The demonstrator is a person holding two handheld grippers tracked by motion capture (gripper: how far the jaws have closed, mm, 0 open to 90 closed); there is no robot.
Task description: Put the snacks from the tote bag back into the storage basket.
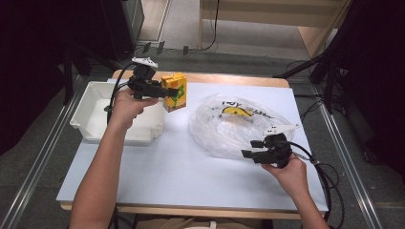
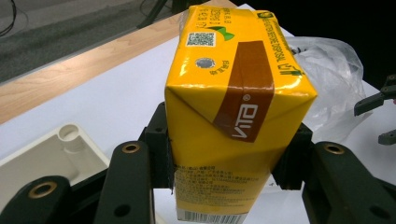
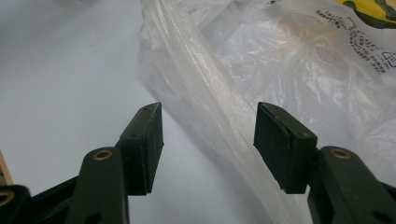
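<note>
A yellow drink carton (image 1: 175,91) with a brown stripe hangs a little above the white tabletop, beside the tray. My left gripper (image 1: 165,91) is shut on it; in the left gripper view both pads press the carton (image 2: 233,116) on its sides. A clear plastic bag (image 1: 236,125) with yellow print lies crumpled at the middle right of the table. At the bag's near right edge stands my right gripper (image 1: 252,148), open. In the right gripper view a fold of the bag (image 3: 224,116) runs between its jaws, and the pads do not touch it.
A white plastic tray (image 1: 102,102) sits at the left of the table, under my left forearm. The white sheet (image 1: 181,162) covers the wooden table (image 1: 215,78). Cables trail off the right edge. Dark stands flank the table.
</note>
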